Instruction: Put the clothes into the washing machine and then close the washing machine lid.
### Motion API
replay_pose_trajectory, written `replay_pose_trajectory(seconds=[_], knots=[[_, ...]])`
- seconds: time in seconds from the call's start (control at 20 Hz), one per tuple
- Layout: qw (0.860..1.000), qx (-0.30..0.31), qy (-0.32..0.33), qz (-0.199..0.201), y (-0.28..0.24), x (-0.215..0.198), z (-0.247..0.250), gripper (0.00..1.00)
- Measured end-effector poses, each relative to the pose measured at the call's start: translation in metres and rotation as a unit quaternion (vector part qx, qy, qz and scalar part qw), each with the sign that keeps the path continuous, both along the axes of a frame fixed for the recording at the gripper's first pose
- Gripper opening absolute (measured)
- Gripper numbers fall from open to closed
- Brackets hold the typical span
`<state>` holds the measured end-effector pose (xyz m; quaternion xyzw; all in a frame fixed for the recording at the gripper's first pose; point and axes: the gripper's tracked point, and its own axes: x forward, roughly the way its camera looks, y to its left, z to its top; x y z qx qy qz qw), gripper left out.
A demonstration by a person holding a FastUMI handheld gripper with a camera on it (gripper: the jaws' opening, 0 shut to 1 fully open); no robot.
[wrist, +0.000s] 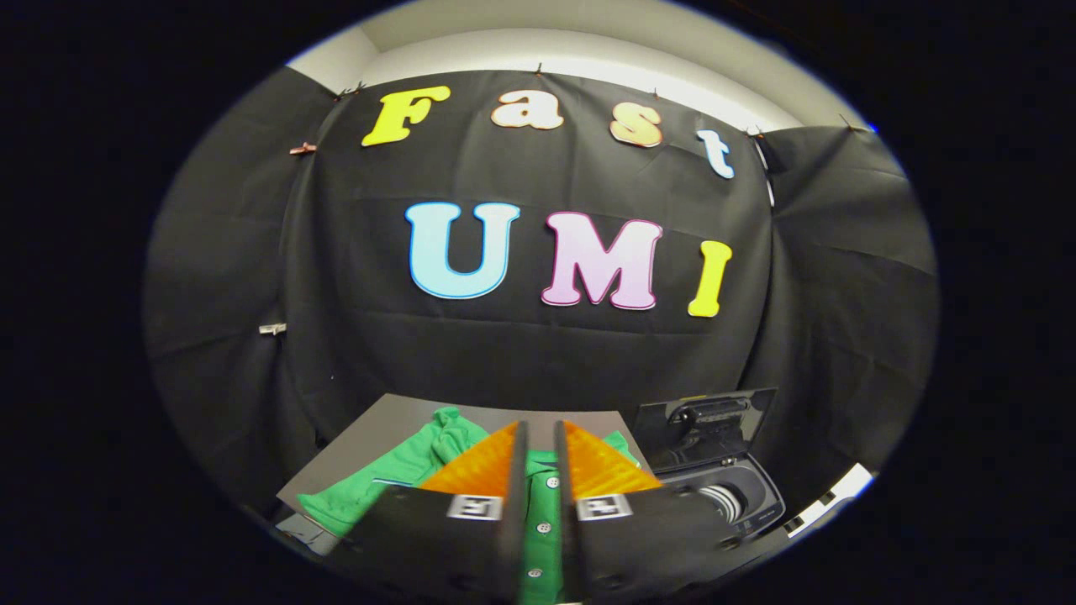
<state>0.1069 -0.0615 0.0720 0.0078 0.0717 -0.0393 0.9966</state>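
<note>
Right now the hand-held gripper [539, 437] hangs above the worktop [382, 428] with its two fingers drawn close together, a narrow slit left between them and nothing caught in it. Through that slit and to either side of the fingers shows a green shirt [378, 483], spread flat on the grey worktop; its button placket with small white buttons [551, 484] runs straight up the gap between the fingers, and one sleeve reaches out to the left of them while the collar end bunches up just beyond the fingertips. Whether the fingers touch the cloth or hover just over it I cannot tell from this angle, but neither of them is pressing on a fold. To the right of the shirt, beside the worktop, stands a small dark washing machine [740, 504], a top-loader, with its lid [706, 416] tipped up and back so that the opening lies bare; the ribbed inside of the drum [723, 497] can be made out below the rim. The shirt lies wholly outside the machine, its right edge near the machine's left side. Behind all this hangs the black cloth wall [546, 353] of the booth, pinned up with a few clips, and above it a pale strip of ceiling [588, 50].
</note>
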Motion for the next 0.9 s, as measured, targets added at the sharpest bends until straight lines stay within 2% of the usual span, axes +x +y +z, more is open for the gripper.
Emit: replay_pose_trajectory(seconds=[0.15, 0.75, 0.9], knots=[[0.999, 0.005, 0.04, 0.002, -0.004, -0.01, -0.029, 1.0], [0.994, 0.009, 0.11, 0.001, -0.012, -0.01, -0.095, 0.98], [0.991, 0.008, 0.123, 0.043, 0.007, -0.008, -0.105, 0.44]])
